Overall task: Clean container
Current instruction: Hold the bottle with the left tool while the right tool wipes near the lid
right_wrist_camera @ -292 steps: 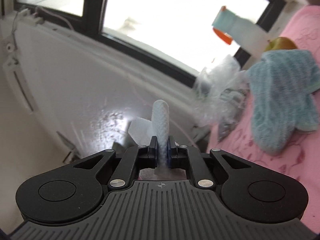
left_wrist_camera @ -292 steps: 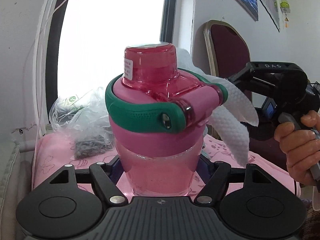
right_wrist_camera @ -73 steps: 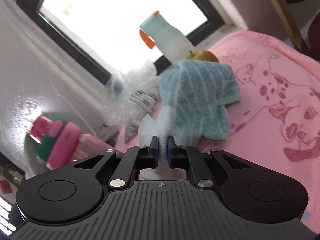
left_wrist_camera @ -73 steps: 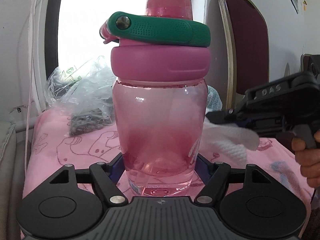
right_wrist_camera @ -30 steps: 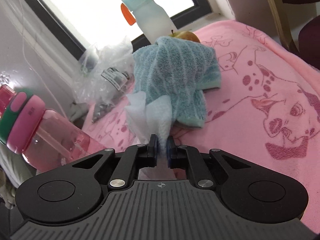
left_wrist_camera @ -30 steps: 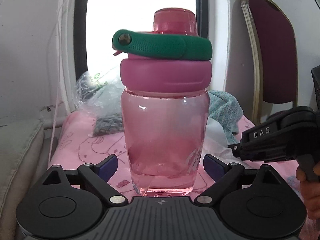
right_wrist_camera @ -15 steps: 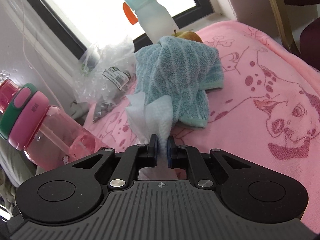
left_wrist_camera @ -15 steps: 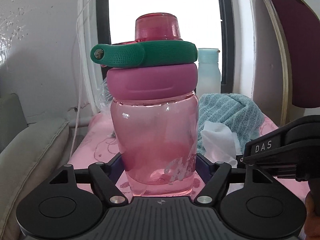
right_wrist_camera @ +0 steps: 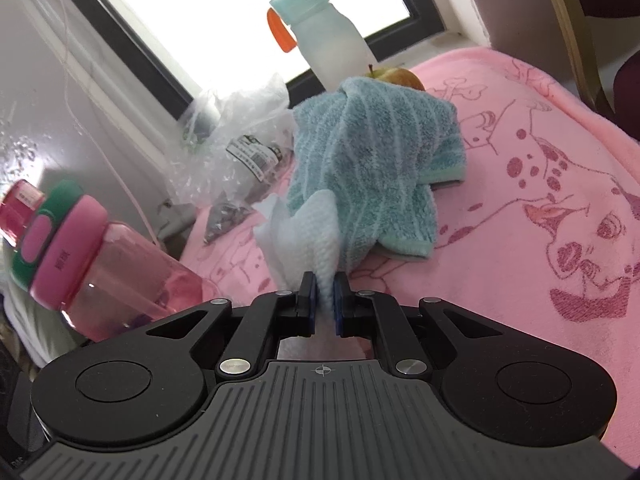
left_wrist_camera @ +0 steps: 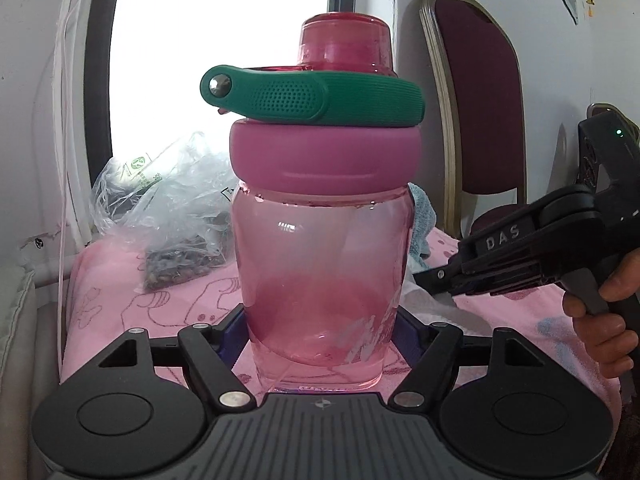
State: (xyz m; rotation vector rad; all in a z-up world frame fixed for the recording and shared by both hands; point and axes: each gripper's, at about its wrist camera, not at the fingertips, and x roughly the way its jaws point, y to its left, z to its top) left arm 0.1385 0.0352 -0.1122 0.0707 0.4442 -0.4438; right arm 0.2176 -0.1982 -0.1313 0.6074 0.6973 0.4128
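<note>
The left gripper [left_wrist_camera: 320, 334] clamps the base of the upright translucent pink bottle with green-strapped lid [left_wrist_camera: 322, 240] above the pink blanket [right_wrist_camera: 520, 168], while the right gripper [right_wrist_camera: 324, 302] pinches a crumpled white wipe [right_wrist_camera: 308, 236] beside it.

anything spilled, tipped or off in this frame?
Nothing spilled or damaged. The pink bottle stands upright on the pink blanket between the left gripper fingers, lid on. The right gripper pinches the white wipe. Only untidy bit: the blue towel heaped over an apple.
</note>
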